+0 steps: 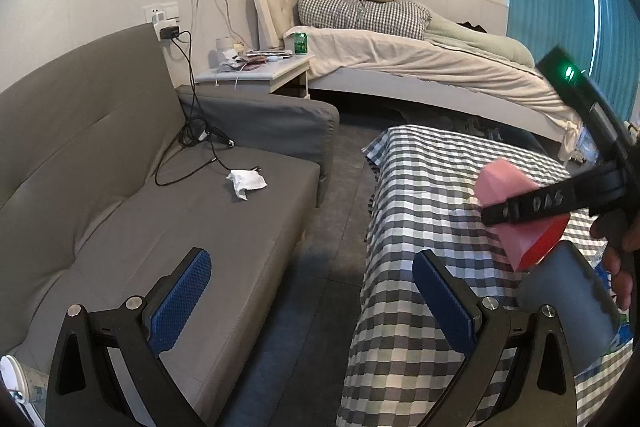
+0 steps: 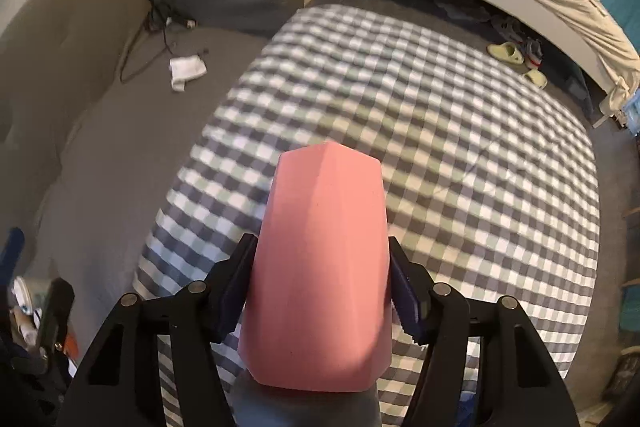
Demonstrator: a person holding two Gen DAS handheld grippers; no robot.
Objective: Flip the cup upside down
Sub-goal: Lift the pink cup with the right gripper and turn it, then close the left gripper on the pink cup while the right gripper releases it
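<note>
While the right gripper [image 2: 320, 291] squeezes the pink faceted plastic cup [image 2: 320, 267] above the grey-and-white checked tablecloth [image 2: 460, 155], the left gripper [image 1: 312, 291] gapes wide near the grey sofa [image 1: 120, 187].

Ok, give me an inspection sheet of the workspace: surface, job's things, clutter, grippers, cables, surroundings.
Surface: table under a checked cloth, bare ahead of the cup.
Job's things: pink cup held above the table, tilted; red inside shows in the left view.
Clutter: crumpled tissue on the sofa; grey block at the table's near edge.
Grippers: right gripper shut on the cup; left gripper open, holding nothing, over the gap between sofa and table.
Cables: black cable from a wall charger across the sofa.
Surroundings: bed, nightstand, green can, slippers on the floor.
</note>
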